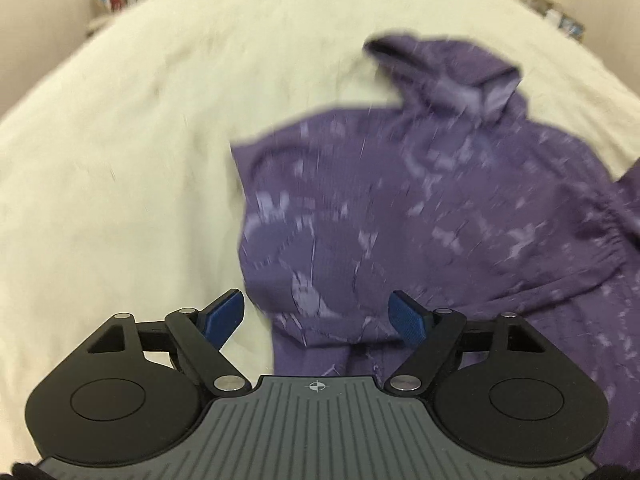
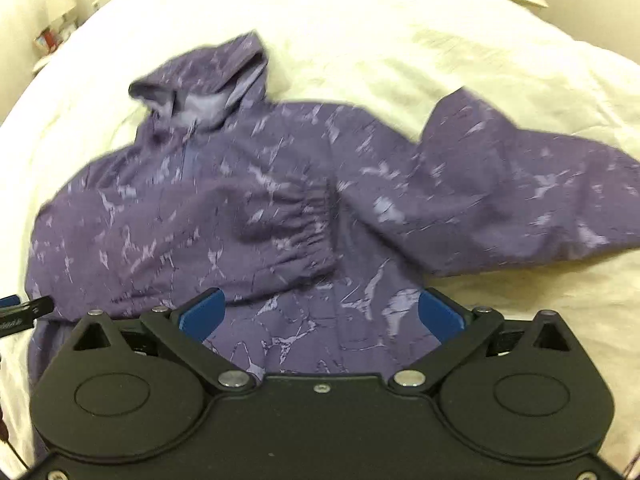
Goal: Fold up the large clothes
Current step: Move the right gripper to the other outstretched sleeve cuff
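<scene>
A cream bedcover (image 2: 460, 40) fills both views, cluttered shelves blurred at its far edges; on it lies the purple hooded jacket (image 2: 248, 208), front up, hood (image 2: 208, 84) ahead of the right jaws and slightly left. One sleeve (image 2: 256, 220) is folded across the chest, its elastic cuff just ahead of the right jaws; the other sleeve (image 2: 520, 200) sprawls ahead and to the right, untucked. The right gripper (image 2: 320, 312) hangs over the hem with jaws released and wide, nothing between them; the left gripper (image 1: 316, 314) is likewise spread and empty, the jacket's left edge (image 1: 256, 240) just ahead between its jaws.

Risks, as I judge them: the fabric looks slick and thin, so a pinch may catch only the top layer and leave the back behind, skewing the fold; dragging the hem could pull the folded sleeve off the chest; the loose sleeve, if ignored, will bunch under the body; the soft bedcover may get pinched along with the cloth; both views are blurred, so an aimed grab may miss the edge.
</scene>
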